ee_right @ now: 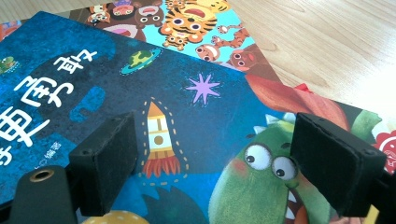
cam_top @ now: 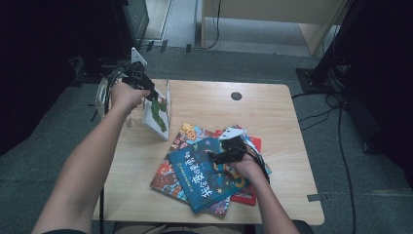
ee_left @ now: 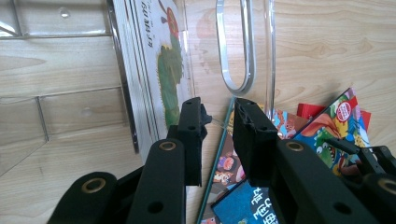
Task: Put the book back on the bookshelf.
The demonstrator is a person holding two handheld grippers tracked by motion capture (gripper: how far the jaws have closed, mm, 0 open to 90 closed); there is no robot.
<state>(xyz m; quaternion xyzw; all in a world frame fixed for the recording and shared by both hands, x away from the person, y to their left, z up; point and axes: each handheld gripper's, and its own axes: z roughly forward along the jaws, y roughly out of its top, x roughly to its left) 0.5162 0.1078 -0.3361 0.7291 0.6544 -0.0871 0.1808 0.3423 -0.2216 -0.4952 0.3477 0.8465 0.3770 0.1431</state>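
A white book with a green caterpillar (cam_top: 157, 114) (ee_left: 163, 70) stands upright in a clear acrylic stand (cam_top: 168, 90) (ee_left: 245, 46) at the table's far left. My left gripper (cam_top: 154, 94) (ee_left: 218, 109) is at the top of that book. Its jaws stand a narrow gap apart, with the thin edge of a clear panel running between them and no pad pressing on it. A blue book with a rocket (cam_top: 204, 175) (ee_right: 93, 70) tops a loose pile at the front. My right gripper (cam_top: 215, 156) (ee_right: 215, 158) hovers over its cover, jaws wide open and nothing between them.
Under the blue book lie a colourful animal book (cam_top: 168, 178) (ee_right: 187, 23) and a red one (cam_top: 248, 195). The wooden table (cam_top: 219, 97) has a dark round hole (cam_top: 236, 96) near its far edge. Cables (cam_top: 341, 146) trail on the floor to the right.
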